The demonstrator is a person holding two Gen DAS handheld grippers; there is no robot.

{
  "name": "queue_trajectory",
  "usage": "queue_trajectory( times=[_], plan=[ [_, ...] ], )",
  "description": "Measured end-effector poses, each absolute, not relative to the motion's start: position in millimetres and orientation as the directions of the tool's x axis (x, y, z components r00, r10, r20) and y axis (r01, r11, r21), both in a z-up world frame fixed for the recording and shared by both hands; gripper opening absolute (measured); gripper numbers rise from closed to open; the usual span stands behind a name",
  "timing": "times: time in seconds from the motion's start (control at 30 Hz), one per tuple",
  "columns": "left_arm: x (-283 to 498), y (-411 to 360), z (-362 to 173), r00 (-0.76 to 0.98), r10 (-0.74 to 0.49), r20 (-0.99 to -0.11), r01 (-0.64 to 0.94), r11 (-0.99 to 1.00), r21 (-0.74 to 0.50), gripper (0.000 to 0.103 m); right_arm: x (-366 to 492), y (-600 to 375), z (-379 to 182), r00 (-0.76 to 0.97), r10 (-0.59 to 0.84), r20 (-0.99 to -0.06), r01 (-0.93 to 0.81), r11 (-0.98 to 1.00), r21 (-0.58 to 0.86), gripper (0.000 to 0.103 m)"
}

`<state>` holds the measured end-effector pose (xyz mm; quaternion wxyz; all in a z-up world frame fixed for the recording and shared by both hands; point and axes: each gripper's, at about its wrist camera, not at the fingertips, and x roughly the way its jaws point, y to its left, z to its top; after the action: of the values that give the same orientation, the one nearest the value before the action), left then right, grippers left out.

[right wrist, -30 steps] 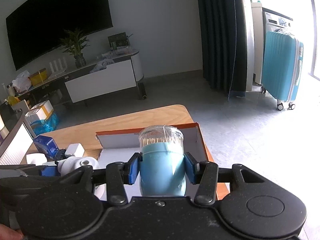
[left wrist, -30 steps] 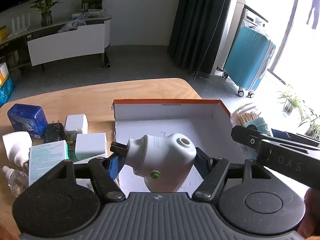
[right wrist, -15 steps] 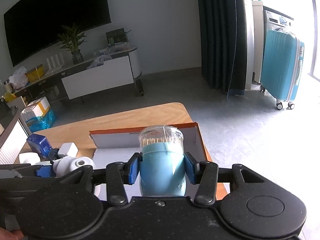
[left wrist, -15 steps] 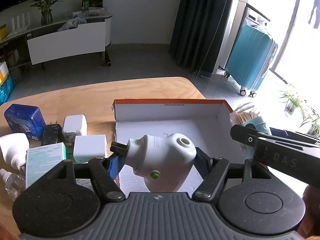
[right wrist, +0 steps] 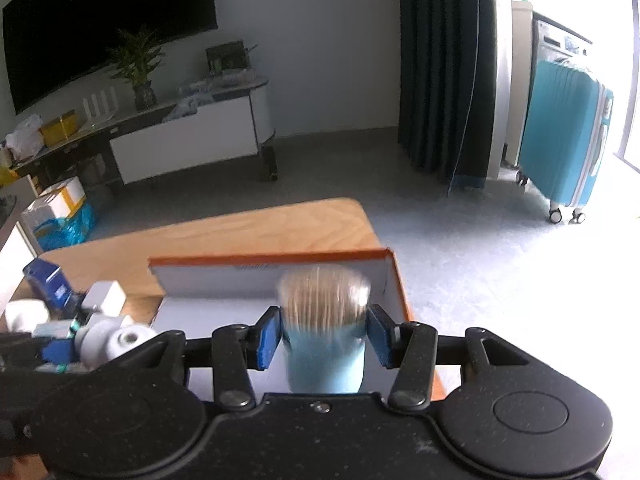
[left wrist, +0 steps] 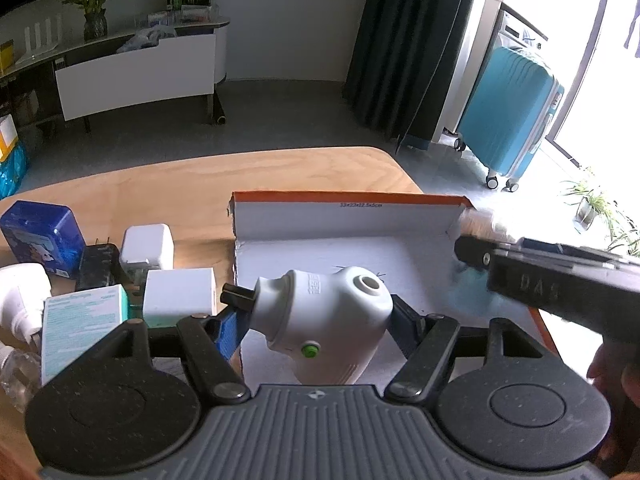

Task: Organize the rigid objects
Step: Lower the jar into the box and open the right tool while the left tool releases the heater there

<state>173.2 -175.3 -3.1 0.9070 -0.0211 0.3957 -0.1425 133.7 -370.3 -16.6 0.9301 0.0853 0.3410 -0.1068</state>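
Right now your left gripper [left wrist: 316, 316] is clamped on a white plug-in device [left wrist: 326, 320] with a green button, its blue pads pressing the narrow neck on one side and the rounded body on the other. You hold it over the near left part of the orange-edged cardboard box [left wrist: 344, 200], whose white floor lies beneath it.

Your right gripper [right wrist: 324, 336] is letting go: its jaws are opening, and the blue pads [right wrist: 268, 338] now stand a little apart from the blue toothpick holder [right wrist: 324, 352] that sits between them. The holder is upright, blurred, with its clear top full of toothpicks, and it is inside the box near the far right corner. From the left wrist view the same holder [left wrist: 476, 224] shows only as a smear behind the right gripper's black body.

Left of the box, on the wooden desk [left wrist: 200, 184], lie the things not yet sorted: a blue tin [left wrist: 42, 236], a black adapter [left wrist: 98, 266], two white chargers [left wrist: 148, 242], a teal and white carton [left wrist: 82, 320] and a white device [left wrist: 18, 292] at the edge. Whether any of these touch one another you cannot fully tell from this angle, though they crowd close together.
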Motion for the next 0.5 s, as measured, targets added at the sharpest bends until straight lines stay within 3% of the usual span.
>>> queue_trajectory(
  times=[0.13,0.43,0.5],
  plan=[
    [176,-177,-6,0.643,-0.286,-0.711,0.247,0.956,-0.161,0.073,122,-376,-6,0.781,-0.139,-0.609,0.262,0.958,0.118,0.072],
    [190,-193,0,0.645,-0.36,-0.674,0.283,0.932,-0.228,0.075,83,-379,22,0.827,-0.196,-0.527,0.301,0.946,0.121,0.072],
    [189,-194,4,0.649,-0.39,-0.653,0.296,0.921,-0.255,0.09,77,-378,24,0.832,-0.186,-0.522,0.296,0.946,0.135,0.072]
  ],
)
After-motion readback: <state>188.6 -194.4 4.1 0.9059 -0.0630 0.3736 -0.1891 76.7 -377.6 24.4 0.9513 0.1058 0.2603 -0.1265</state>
